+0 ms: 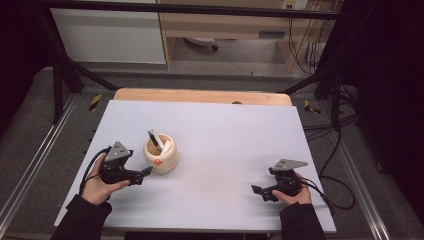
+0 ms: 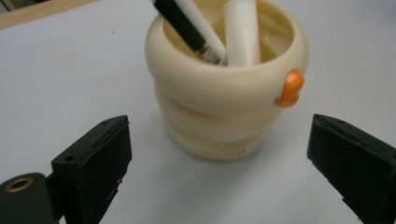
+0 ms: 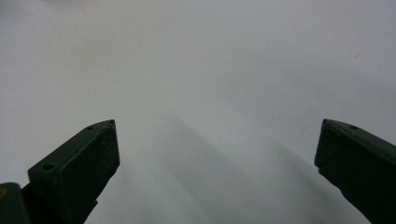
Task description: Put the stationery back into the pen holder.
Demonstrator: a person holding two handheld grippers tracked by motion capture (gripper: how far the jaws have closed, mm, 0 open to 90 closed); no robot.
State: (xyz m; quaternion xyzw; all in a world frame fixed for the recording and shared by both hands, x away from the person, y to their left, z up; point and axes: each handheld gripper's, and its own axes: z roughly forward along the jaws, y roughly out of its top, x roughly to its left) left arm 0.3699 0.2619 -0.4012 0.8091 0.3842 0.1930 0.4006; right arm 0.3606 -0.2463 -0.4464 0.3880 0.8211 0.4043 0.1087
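The left gripper [image 1: 145,173] is held low over the table's left half, its jaws spread wide with nothing between the pads, pointing at the cream pot [image 1: 161,153] just beside them. In the left gripper view the two black jaws stand far apart on either side of the pot [image 2: 224,93], which sits a little ahead of them and apart from both. The pot is a ribbed, rounded holder with a small orange knob [image 2: 290,87] on its rim; it stands upright on the pale grey table top [image 1: 225,150], left of centre. Inside it lean a black pen [image 2: 180,23] and white pens [image 2: 242,30], tilted against the rim. The right gripper [image 1: 260,191] rests near the table's right front edge, well apart from the pot, its jaws likewise spread over bare table [image 3: 210,70], gripping nothing.
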